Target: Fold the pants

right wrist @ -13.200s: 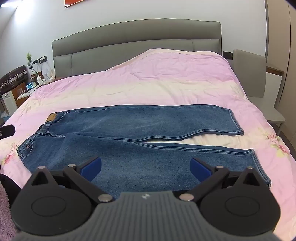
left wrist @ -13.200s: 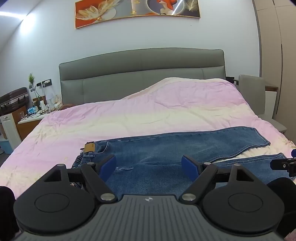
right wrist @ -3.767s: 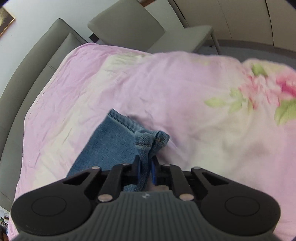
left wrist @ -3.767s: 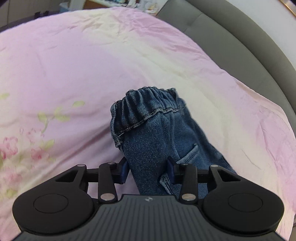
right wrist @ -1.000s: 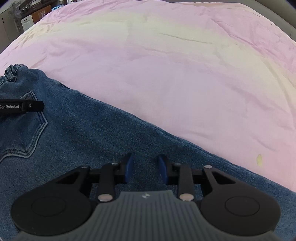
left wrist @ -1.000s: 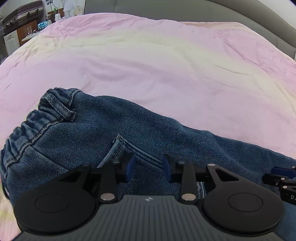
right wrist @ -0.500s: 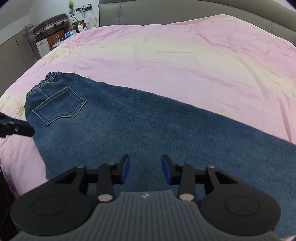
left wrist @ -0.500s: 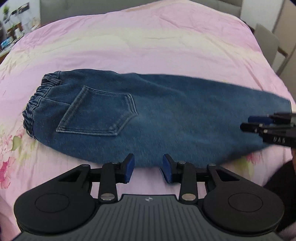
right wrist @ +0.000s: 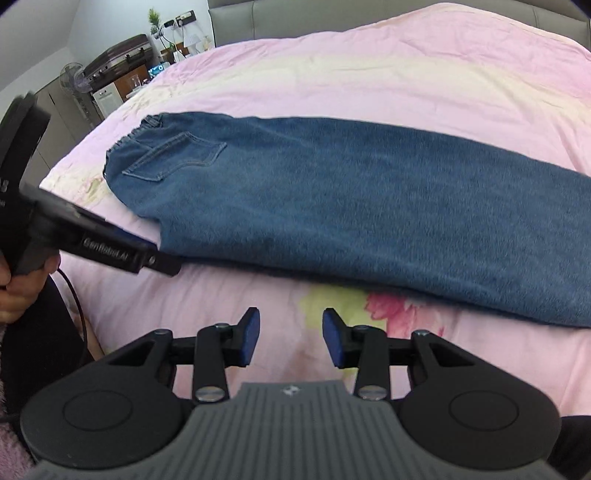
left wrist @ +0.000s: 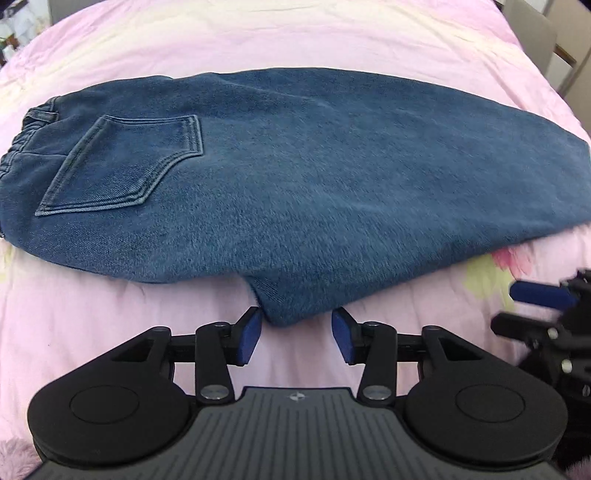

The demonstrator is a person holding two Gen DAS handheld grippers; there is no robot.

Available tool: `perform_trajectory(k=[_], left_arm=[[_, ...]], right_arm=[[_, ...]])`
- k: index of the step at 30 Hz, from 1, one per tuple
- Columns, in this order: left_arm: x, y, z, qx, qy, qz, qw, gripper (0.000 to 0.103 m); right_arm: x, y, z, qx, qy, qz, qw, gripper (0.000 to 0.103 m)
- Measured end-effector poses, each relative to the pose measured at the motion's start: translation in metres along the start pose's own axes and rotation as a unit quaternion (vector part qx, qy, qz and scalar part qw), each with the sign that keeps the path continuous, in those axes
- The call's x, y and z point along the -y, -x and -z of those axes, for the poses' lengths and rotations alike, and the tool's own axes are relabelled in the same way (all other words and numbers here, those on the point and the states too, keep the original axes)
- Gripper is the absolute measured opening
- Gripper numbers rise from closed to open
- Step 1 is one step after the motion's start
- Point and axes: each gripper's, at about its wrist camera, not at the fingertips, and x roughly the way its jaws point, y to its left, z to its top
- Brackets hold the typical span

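A pink bedspread (right wrist: 369, 66) with a floral print covers the bed, and at the far left of the right wrist view stand a grey headboard (right wrist: 332, 11), a cluttered bedside cabinet (right wrist: 122, 70) and a small fan (right wrist: 75, 79). A grey chair (left wrist: 532, 33) shows at the far right of the left wrist view. Nothing lies on top of the jeans; the only things close to them are the two tools themselves.

The jeans (left wrist: 295, 177) are dark blue denim, folded lengthwise so one leg lies over the other, a stitched back pocket (left wrist: 122, 162) facing up and the gathered elastic waistband (left wrist: 22, 136) bunched at the left end. They lie flat across the near half of the bed — long axis running left to right, waist to the left, leg ends to the right.

The left gripper (left wrist: 297, 336) sits at the near edge with its blue pads apart, a small flap of denim (the crotch corner) poking toward the gap between them but not pinched. The right gripper (right wrist: 290, 338) hovers over bare bedspread just near of the leg — its pads also spread, holding nothing.
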Motion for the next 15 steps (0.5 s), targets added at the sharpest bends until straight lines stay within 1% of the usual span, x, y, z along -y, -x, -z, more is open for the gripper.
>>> perform_trajectory(k=[1,3,5,7,8,9,11,12,14,15], left_arm=[[0.000,0.000,0.000,0.009,0.013,-0.001,0.9999,0.051],[-0.003,0.002,-0.001,0.027,0.040,0.007,0.9988,0.044],[-0.005,0.013,0.001,0.065,0.051,0.014,0.9965,0.030],[-0.006,0.029,0.002,0.102,0.058,0.017,0.9930,0.022],[-0.006,0.037,0.002,0.109,0.062,0.016,0.9920,0.020],[-0.006,0.045,-0.001,0.105,0.076,0.015,0.9914,0.018],[-0.008,0.049,-0.007,0.078,0.092,0.016,0.9925,0.016],[-0.008,0.047,-0.009,0.063,0.091,0.016,0.9938,0.015],[-0.013,0.038,-0.014,0.033,0.088,0.017,0.9955,0.015],[-0.016,0.033,-0.015,0.019,0.091,0.021,0.9955,0.014]], right_arm=[[0.001,-0.002,0.000,-0.001,0.001,-0.001,1.000,0.035],[0.003,-0.007,-0.001,0.004,0.002,-0.006,1.000,0.035],[0.004,-0.009,-0.003,0.012,0.009,0.001,1.000,0.035],[0.006,-0.011,-0.005,0.017,0.009,0.001,1.000,0.035],[0.006,-0.011,-0.007,0.019,0.014,-0.001,1.000,0.035],[0.004,-0.012,-0.010,0.021,0.024,-0.002,0.999,0.035],[-0.003,-0.010,-0.015,0.038,0.069,0.008,0.997,0.036],[-0.007,-0.010,-0.017,0.042,0.095,0.014,0.994,0.040],[-0.013,-0.015,-0.023,0.039,0.146,0.018,0.988,0.045],[-0.015,-0.021,-0.025,0.031,0.168,0.015,0.985,0.045]])
